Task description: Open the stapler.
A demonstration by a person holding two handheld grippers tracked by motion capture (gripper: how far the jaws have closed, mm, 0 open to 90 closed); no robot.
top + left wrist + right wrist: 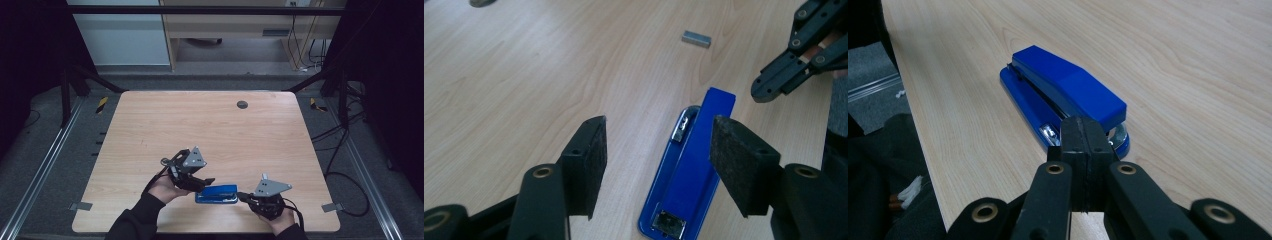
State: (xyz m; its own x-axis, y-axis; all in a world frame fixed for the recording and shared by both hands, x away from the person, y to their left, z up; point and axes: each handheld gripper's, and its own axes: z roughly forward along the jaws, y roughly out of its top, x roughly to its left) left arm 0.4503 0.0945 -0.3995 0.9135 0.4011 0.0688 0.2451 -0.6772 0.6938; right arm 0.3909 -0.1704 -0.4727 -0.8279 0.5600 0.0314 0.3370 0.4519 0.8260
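My left gripper (207,181) sits at the left end of the blue stapler (216,194), which lies flat on the wooden table (150,130) near my edge, between my two hands. Seen along the left gripper's own jaws, the pads (589,165) stand well apart with nothing between them; the stapler (689,170) lies just under the right-hand pad (736,165), not pinched. I judge that the wide gap is there so the jaws can straddle the stapler's body from both sides. Farther out on the bare wood lies a small grey strip of staples (696,39), well apart from everything else.

In the middle, the stapler rests on its base with its top arm down, its long side running across in front of me.

At its right end, my right gripper (245,196) is fully closed, pad against pad (1083,150), holding nothing. Its closed tip hangs just at the stapler's front end (1098,107), right by the metal mouth; I cannot tell whether it touches. I'd say the closed tip serves as a stop against sliding.
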